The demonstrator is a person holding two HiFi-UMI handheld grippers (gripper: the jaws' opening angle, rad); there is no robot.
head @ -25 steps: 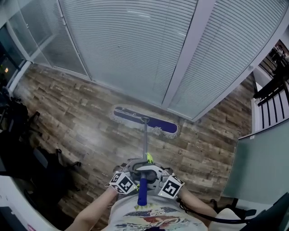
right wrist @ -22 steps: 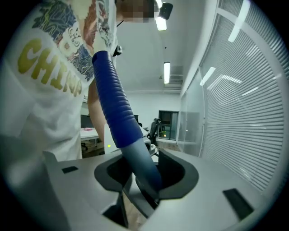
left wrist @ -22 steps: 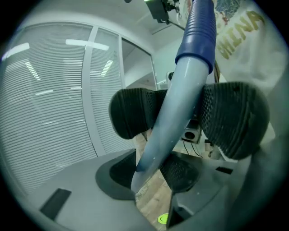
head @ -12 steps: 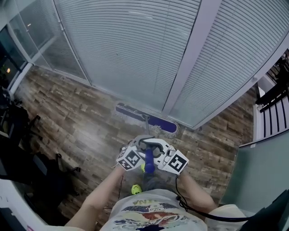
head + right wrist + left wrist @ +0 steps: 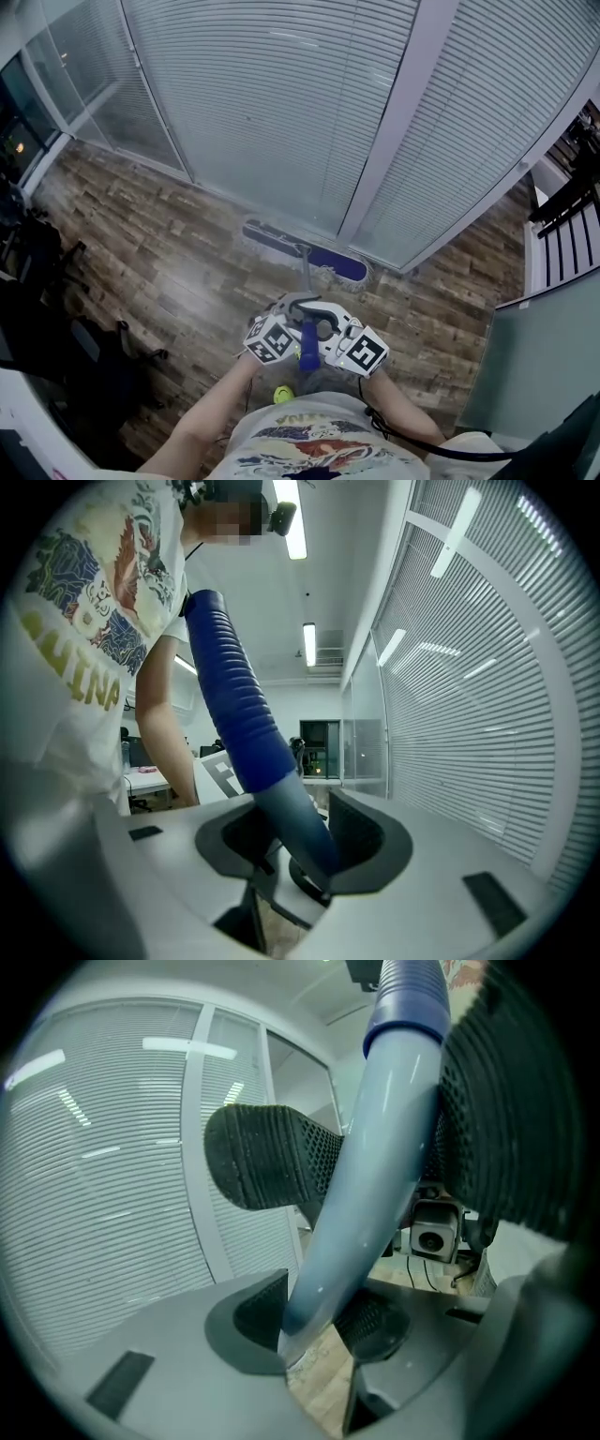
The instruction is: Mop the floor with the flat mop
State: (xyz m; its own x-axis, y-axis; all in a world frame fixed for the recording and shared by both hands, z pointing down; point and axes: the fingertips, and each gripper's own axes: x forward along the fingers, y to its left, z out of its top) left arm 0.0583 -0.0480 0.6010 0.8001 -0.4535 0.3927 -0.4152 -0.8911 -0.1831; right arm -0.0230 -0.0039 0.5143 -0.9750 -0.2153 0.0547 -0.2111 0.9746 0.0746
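Both the left gripper (image 5: 286,323) and right gripper (image 5: 330,330) clench the mop handle (image 5: 303,274), left jaws just tightened on it; we keep the far mop head (image 5: 305,251) flat.

We look from the head camera steeply down, from well above, onto the wood floor (image 5: 141,234) beside the blinds (image 5: 272,103). Our left gripper view sits tight against the mop handle (image 5: 375,1185) and faces those blinds. The right gripper view (just as close) looks along the blinds, with the person's shirt (image 5: 84,621) at its left. All three views share the handle and the blinds.
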